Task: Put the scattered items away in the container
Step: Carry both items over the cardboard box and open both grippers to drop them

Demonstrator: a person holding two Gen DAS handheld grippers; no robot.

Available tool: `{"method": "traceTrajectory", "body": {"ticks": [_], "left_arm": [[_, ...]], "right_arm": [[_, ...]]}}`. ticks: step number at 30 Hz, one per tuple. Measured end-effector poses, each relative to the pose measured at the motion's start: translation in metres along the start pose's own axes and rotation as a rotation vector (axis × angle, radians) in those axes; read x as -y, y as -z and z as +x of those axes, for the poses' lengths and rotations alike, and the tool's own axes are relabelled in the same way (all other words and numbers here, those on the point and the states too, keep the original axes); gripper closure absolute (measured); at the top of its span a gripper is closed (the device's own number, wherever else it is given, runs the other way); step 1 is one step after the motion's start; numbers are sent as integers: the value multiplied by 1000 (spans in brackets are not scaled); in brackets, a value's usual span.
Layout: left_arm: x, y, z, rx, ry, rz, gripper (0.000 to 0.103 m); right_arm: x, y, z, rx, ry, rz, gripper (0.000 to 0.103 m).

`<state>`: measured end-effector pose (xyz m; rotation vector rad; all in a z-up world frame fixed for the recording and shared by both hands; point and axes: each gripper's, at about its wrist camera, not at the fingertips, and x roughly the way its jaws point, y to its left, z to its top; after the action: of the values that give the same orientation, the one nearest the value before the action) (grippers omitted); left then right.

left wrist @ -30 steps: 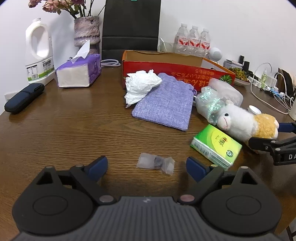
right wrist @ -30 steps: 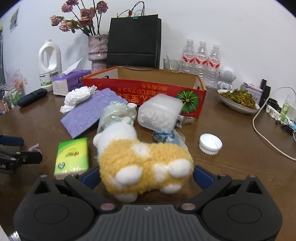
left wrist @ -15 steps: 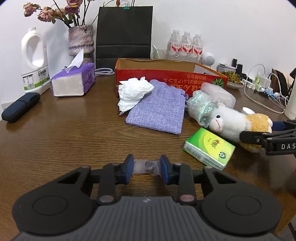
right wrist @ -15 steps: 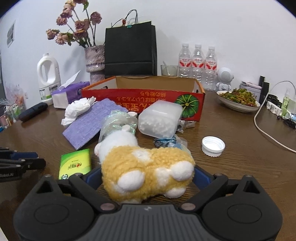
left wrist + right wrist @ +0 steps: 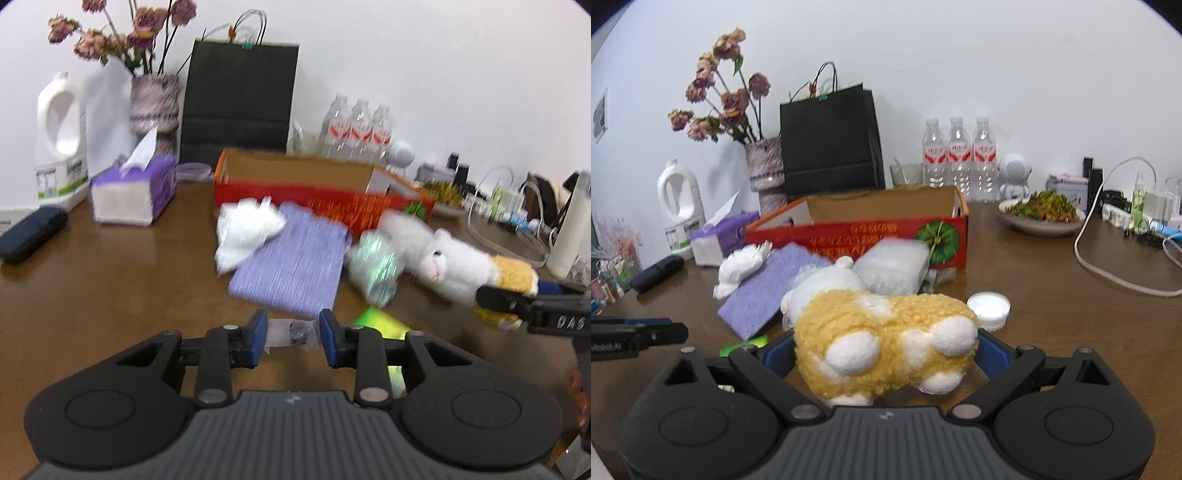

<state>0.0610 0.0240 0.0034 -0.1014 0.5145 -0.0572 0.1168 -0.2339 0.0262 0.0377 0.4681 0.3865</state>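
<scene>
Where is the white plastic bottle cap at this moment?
In the right wrist view, the white plastic bottle cap lies on the brown wooden table, just right of the yellow-and-white plush toy and in front of the red cardboard box.

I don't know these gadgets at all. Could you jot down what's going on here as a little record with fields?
Place: brown wooden table
Container: red cardboard box, open at the top, at the back of the table
Left gripper: jaws have just been closing; shut on a small clear plastic packet
Right gripper: closed on a yellow and white plush toy
Lying loose: purple cloth pouch, crumpled white tissue, green packet, white cap
Stage: both items gripped, neither in the box yet
</scene>
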Motion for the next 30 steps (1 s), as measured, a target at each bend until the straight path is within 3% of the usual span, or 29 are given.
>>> {"method": "traceTrajectory", "body": {"ticks": [8,16,22,30], "left_arm": [[2,-81,33,149,26,-51,71],[-4,-142,100,196,4,-124,70],[-18,-164,157,165,-9,-167,69],[-30,-164,218,64,-42,-161,69]], "right_arm": [[3,-70,30,127,7,2,6],[5,-131,105,147,5,34,6],[2,-151,165,103,17,27,6],[8,-157,228,-15,50,-43,6]]}}
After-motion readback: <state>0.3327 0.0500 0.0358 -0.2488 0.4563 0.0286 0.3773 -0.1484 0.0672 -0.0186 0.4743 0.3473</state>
